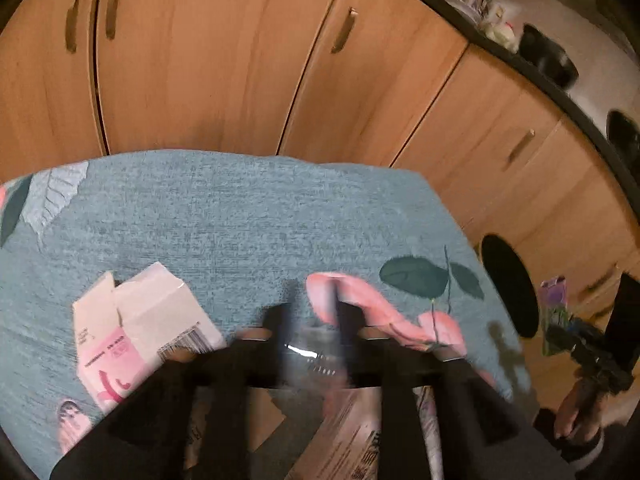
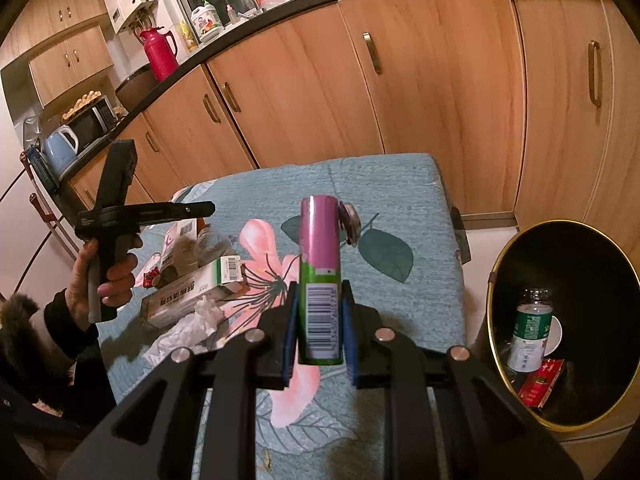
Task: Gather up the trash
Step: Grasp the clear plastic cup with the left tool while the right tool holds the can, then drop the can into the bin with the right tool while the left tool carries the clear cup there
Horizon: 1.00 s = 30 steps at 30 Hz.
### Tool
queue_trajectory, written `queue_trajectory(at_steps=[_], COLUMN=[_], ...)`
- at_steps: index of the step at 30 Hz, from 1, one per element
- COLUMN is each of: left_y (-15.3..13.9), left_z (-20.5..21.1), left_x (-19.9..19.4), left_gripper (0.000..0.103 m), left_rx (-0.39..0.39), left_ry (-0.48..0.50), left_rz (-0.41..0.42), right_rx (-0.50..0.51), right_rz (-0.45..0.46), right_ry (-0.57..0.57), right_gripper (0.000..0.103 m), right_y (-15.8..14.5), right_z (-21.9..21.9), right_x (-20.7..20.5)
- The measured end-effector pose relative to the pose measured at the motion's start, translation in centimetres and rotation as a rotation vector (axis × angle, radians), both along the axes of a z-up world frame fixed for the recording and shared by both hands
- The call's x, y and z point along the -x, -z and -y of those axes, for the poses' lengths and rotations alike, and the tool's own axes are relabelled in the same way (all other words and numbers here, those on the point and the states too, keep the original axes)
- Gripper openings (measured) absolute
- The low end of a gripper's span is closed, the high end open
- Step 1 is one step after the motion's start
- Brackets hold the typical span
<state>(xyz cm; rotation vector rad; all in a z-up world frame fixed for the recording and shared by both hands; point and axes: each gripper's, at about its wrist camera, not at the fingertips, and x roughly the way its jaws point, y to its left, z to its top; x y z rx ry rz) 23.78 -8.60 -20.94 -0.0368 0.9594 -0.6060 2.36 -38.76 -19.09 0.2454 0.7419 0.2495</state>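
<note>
The right gripper [image 2: 319, 330] is clamping a purple-and-green can [image 2: 320, 276] upright between its jaws, above the floral-covered bench [image 2: 400, 200], with the black bin [image 2: 568, 364] just to its right holding a plastic bottle [image 2: 530, 330] and a red packet [image 2: 541, 384]. The left gripper [image 1: 310, 328] is hovering over the bench beside a pink-and-white carton [image 1: 132, 332]; blur is leaving its jaws impossible to judge. Crumpled tissue [image 2: 188, 328] and a green box [image 2: 192, 292] are lying on the cloth.

Boxes [image 2: 192, 296] and crumpled tissue [image 2: 188, 330] are crowding the table's [image 2: 400, 184] left side. Its right half is lying bare, leaving an unobstructed way across to the bin [image 2: 496, 280] standing beside it.
</note>
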Motion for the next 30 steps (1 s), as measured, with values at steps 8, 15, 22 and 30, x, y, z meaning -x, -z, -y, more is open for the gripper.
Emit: queue_trajectory(at_steps=[8, 15, 22, 30], left_y=[0.3, 2.5, 3.3, -1.3], left_z=[1.6, 2.0, 0.9, 1.9], left_x=[1.2, 1.2, 0.3, 1.7], left_gripper=[0.067, 0.067, 0.044, 0.044], left_rx=[-0.089, -0.135, -0.117, -0.087], left_ry=[0.142, 0.177, 0.099, 0.04], left_rz=[0.027, -0.031, -0.093, 0.016], right_rx=[0.002, 0.001, -0.017, 0.009], right_rz=[0.003, 0.001, 0.02, 0.027], right_ry=[0.0, 0.009, 0.038, 0.191], right_gripper=[0.02, 0.02, 0.02, 0.02], right_y=[-0.1, 0.0, -0.4, -1.0], right_z=[-0.3, 0.0, 0.8, 5.8], right_x=[-0.1, 0.0, 0.7, 3.5])
